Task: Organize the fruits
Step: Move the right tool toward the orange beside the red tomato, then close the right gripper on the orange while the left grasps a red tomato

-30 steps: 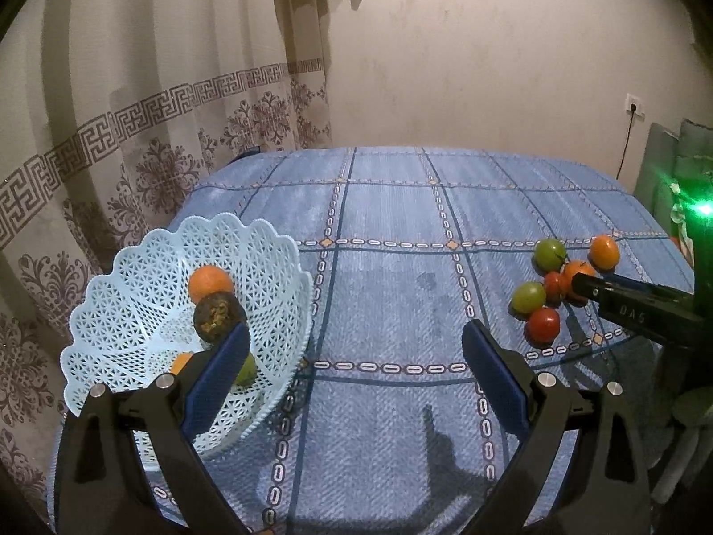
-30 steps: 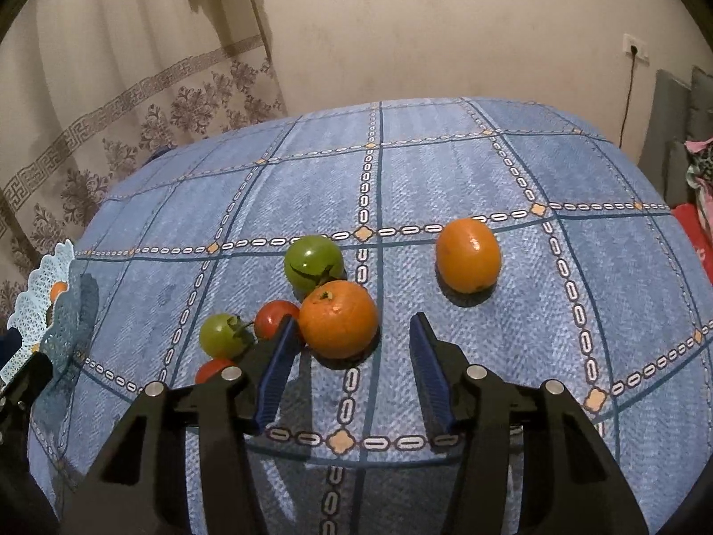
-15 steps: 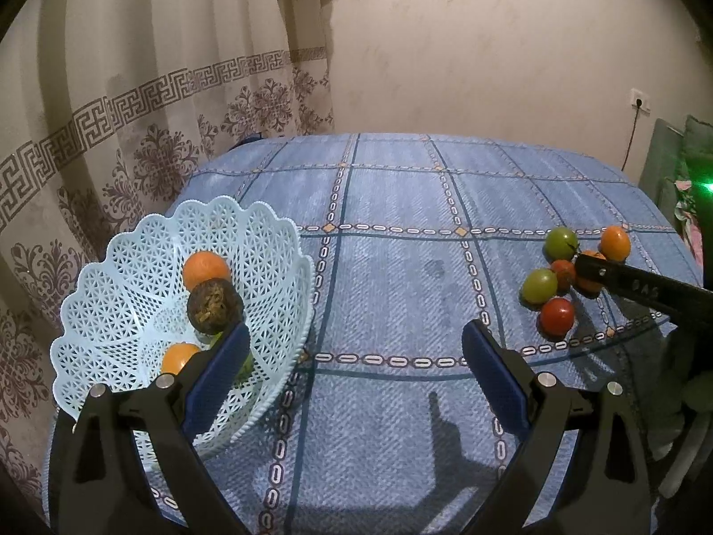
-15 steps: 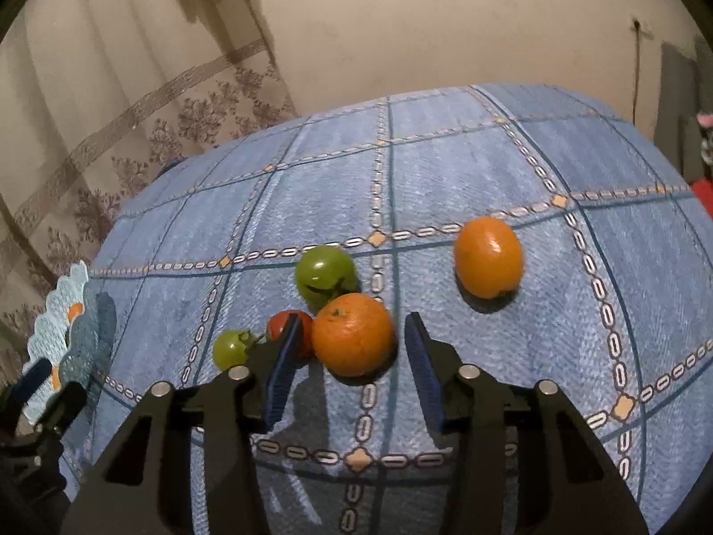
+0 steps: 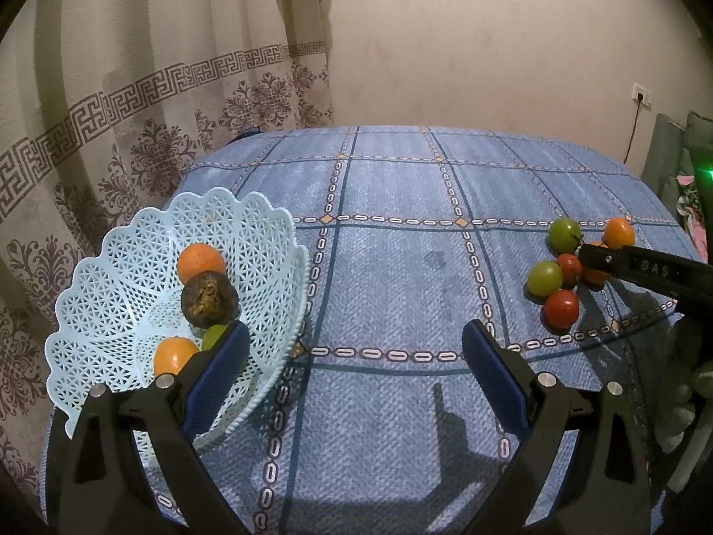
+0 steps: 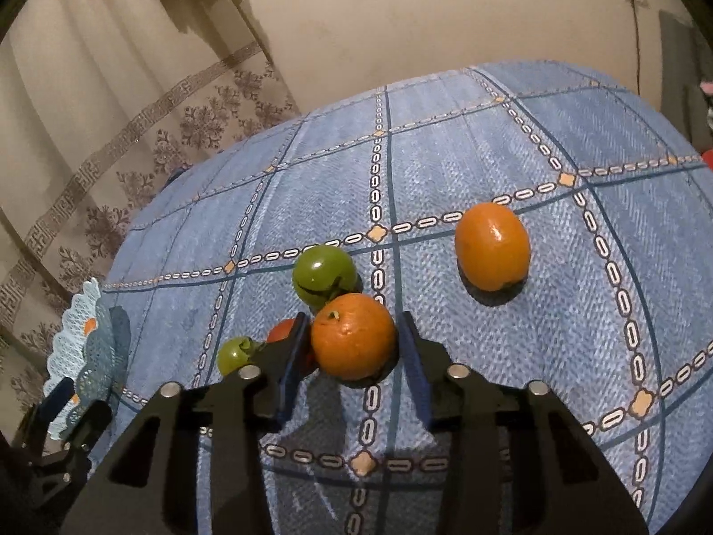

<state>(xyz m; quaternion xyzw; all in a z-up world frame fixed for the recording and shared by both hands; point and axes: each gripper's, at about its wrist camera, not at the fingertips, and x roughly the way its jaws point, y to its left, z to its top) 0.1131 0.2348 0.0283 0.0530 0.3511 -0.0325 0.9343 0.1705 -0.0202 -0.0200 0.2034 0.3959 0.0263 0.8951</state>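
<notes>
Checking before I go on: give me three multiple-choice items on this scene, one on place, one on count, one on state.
1. The right gripper sits around: A a green tomato; B an orange; C a red tomato.
2. The oranges in the basket number: A none; B two; C five.
3. The left gripper is: A open, empty; B shut on a tomato; C shut on a lemon.

1 B, its fingers flank the orange. 2 B, two show through the basket. 3 A, a wide gap with nothing in it.
</notes>
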